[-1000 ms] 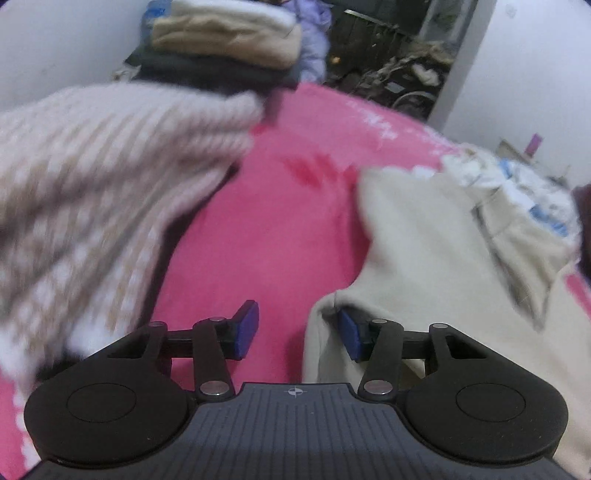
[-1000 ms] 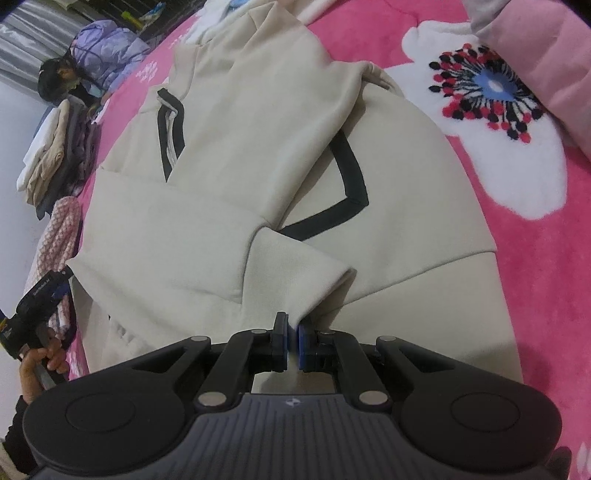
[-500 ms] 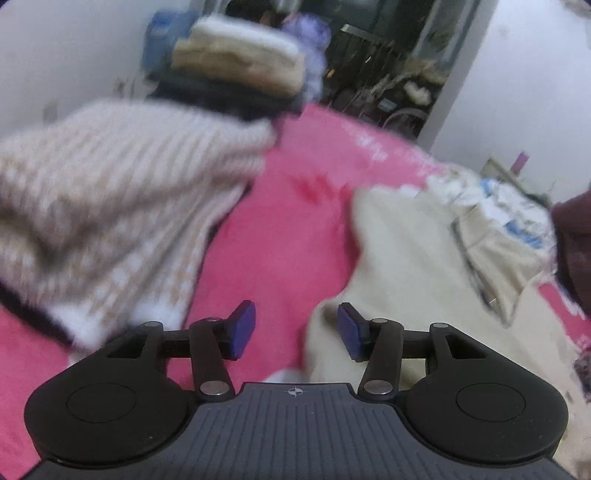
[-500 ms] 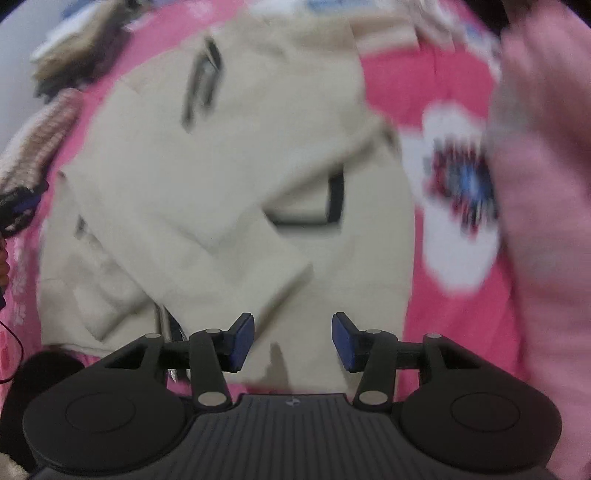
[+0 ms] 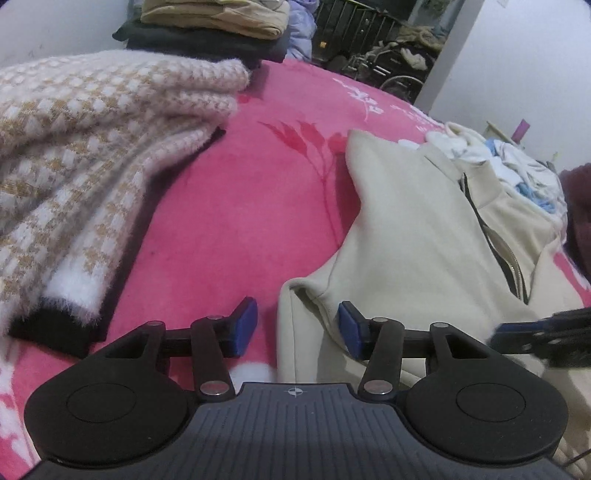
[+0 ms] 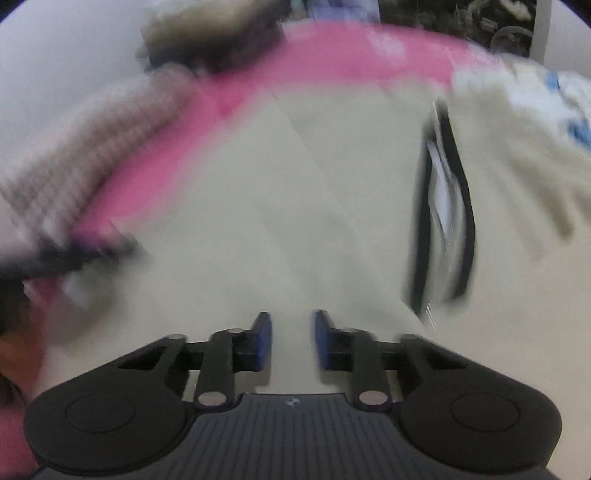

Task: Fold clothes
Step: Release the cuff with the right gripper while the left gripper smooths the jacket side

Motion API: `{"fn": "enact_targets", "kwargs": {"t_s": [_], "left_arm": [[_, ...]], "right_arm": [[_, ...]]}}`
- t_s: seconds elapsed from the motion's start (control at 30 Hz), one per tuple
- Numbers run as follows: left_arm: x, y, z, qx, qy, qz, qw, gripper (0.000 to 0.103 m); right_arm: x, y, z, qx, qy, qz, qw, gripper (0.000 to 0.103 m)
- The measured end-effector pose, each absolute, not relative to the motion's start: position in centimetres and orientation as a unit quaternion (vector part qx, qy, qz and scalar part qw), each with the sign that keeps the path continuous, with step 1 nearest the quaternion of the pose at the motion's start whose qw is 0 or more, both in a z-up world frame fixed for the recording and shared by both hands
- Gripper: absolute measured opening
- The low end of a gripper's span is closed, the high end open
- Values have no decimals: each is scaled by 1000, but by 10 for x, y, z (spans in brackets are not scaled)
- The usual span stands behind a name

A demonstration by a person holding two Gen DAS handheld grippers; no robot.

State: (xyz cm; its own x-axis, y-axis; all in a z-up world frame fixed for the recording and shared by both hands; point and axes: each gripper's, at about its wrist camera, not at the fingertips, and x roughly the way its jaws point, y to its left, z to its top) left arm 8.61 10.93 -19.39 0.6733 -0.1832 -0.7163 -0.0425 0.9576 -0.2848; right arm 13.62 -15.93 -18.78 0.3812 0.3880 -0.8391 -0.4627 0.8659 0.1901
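Cream jacket with a dark-edged zip lies flat on the pink blanket, right half of the left wrist view. Left gripper stands parted astride its near edge, pinching nothing. Checked knit sweater fills the upper left.

Right wrist view is badly blurred: jacket fills the centre; right gripper, jaws just narrowing, apparently empty.

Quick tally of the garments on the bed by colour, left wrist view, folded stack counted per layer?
Cream: 1, the zip sweatshirt
Pink-and-tan checked: 1, the fuzzy sweater
Tan: 1, top layer of the folded stack
Dark: 1, layer beneath it
White-and-blue: 1, crumpled heap, items within not separable
Total: 5
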Motion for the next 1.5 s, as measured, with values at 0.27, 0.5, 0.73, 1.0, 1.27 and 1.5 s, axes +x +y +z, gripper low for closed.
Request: {"fn": "enact_targets", "kwargs": {"t_s": [0.27,0.5,0.73,1.0,1.27,1.5], "left_arm": [[80,111,-196,-159,399,-25,903,50],[83,116,-198,-153,407,-43,900,50],[101,128,-180,-190,460,-36,867,51],[71,123,-126,-159,415,-31,895,52],[51,56,-97,-137,462,-136,865,53],[36,-31,-133,-6,522,-180,833,53]], "right_arm": [[187,-123,-135,2,429,318,845,25],[279,-63,-214,48,444,308,840,14],[257,-164,-155,242,436,296,814,19],[112,-396,-6,326,322,186,869,22],[-1,-448,1,306,355,131,874,22],[-21,-373,-108,178,493,155,837,22]]}}
